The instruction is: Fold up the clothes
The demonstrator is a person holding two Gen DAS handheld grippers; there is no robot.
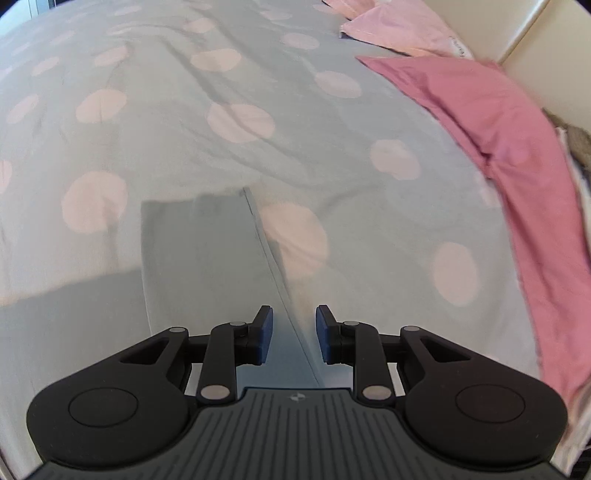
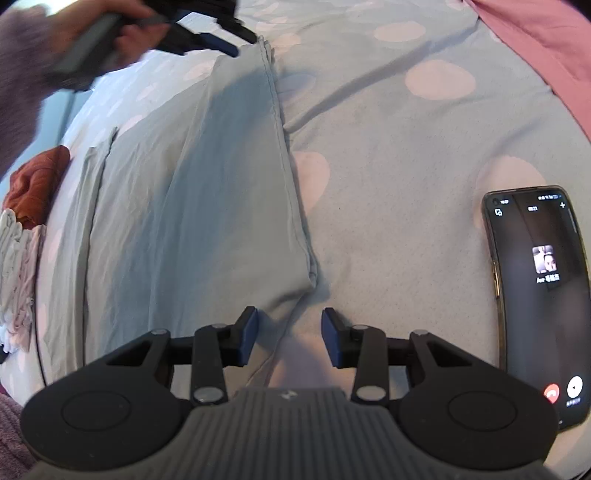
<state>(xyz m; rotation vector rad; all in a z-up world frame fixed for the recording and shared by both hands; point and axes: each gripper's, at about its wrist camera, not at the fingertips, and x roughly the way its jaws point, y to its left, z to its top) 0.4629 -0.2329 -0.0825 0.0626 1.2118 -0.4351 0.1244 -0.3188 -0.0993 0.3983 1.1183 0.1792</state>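
Note:
A pale green-grey garment (image 2: 207, 192) lies flat on the spotted bedspread (image 2: 388, 177), its seamed edge running down the middle of the right wrist view. My right gripper (image 2: 289, 334) is open, its jaws either side of the garment's near corner, just above it. My left gripper (image 1: 294, 332) is open over the garment's (image 1: 199, 251) far end, straddling its seam. In the right wrist view the left gripper (image 2: 218, 42) appears at the top left, held by a hand.
A phone (image 2: 537, 299) with a lit screen lies on the bed to the right. A rust-red cloth (image 2: 37, 184) and a pale folded pile (image 2: 16, 273) sit at the left edge. A pink sheet (image 1: 498, 129) and pillow (image 1: 399, 29) lie at the far right.

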